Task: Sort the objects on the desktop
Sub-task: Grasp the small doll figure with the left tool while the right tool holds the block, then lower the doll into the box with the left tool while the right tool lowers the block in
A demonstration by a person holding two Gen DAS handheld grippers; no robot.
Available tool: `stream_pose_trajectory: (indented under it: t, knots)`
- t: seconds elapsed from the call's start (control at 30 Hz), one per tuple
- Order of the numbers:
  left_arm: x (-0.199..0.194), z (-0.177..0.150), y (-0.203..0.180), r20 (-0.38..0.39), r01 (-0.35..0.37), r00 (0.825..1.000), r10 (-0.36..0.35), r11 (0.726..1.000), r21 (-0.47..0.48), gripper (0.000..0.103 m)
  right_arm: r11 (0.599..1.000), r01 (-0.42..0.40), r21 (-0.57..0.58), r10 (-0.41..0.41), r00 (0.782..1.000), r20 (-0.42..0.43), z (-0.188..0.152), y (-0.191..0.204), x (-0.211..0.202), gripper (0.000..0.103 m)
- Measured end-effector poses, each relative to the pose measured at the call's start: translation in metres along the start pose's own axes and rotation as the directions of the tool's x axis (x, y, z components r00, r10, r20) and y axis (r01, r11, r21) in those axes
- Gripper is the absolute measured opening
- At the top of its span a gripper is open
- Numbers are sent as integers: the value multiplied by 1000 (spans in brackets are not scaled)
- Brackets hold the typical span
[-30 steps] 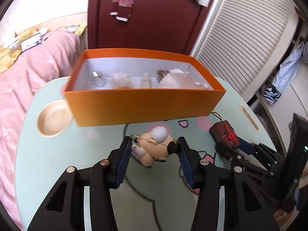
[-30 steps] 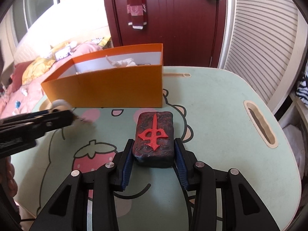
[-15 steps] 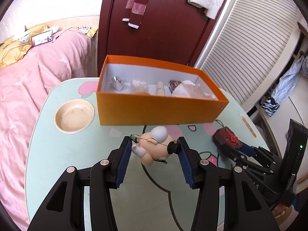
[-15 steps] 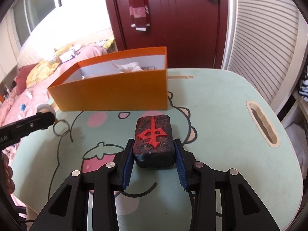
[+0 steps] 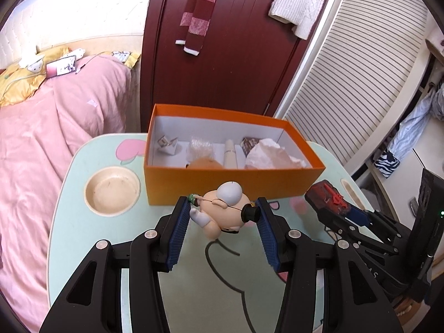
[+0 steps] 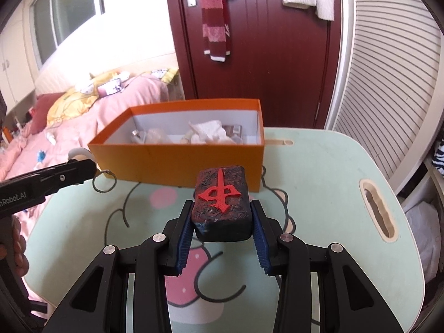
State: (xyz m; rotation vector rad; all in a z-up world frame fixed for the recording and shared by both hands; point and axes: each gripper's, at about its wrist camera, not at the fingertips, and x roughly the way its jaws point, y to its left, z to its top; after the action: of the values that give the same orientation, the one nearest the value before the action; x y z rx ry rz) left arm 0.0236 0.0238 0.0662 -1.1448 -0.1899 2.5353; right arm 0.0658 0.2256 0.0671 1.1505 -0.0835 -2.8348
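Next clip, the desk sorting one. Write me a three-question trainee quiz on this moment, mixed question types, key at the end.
1. True or false: the left gripper holds the pig figurine.
2. Which is clamped in the right gripper? A) keyring B) dark block with red emblem C) tissue
3. Fill in: the orange box stands on the ____ table.

Key: 1 true; 2 B; 3 green.

Orange box wall stands right ahead of left tool (box open on top); counter right of box open.
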Motion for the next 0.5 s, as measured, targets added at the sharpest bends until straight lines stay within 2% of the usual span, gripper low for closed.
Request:
stream_pose_trajectory:
  t: [0.5]
  knots:
    - [13, 38, -15, 43, -5, 999, 3, 999, 51, 50, 999, -38, -9, 39, 997, 69, 37, 9, 6, 38]
